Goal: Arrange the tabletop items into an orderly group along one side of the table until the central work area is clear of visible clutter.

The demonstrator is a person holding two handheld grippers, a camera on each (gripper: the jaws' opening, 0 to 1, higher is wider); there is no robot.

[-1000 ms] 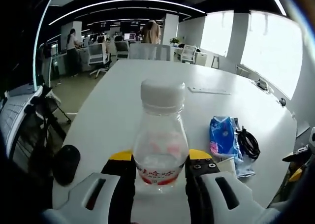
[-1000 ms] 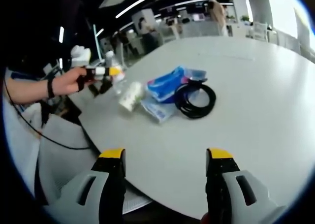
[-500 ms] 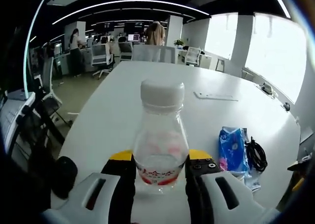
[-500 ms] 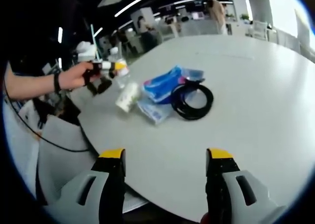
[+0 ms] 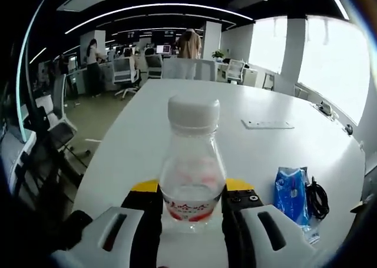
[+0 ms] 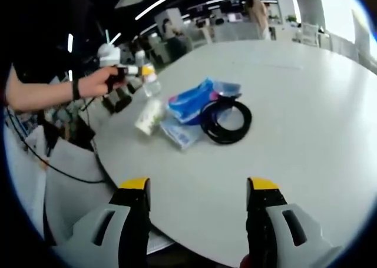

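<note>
— Fingers first: what have your two grippers got?

— Your left gripper (image 5: 191, 204) has its yellow-tipped fingers (image 5: 145, 188) closed against both sides of a clear water bottle (image 5: 192, 162) with a white cap, held upright. In the right gripper view you can see that same gripper (image 6: 131, 71) in your hand (image 6: 100, 82), with the bottle (image 6: 150, 84) at the desk's far-left edge. Your right gripper (image 6: 199, 188) has its fingers (image 6: 135, 187) spread wide with nothing between them, hanging over the near rim of the desk (image 6: 306, 121).

— And what lies on the desk?

— It is a large, white, rounded top. Near its left part sits a loose cluster: a blue packet (image 6: 191, 99), a coiled black cable (image 6: 225, 120) touching it, a flat clear wrapper (image 6: 179, 132) under the packet's near side, and a small pale bottle (image 6: 148, 116) on its side just beside that. From the left gripper view, the packet (image 5: 291, 188) and cable (image 5: 318, 198) lie to your right, and a flat white strip (image 5: 267, 124) rests farther off, well apart from them.

— And the room?

— An open office: long ceiling light strips, bright windows on one side, rows of workstations with office chairs (image 5: 123, 73), and people standing at the far end (image 5: 189, 44).
</note>
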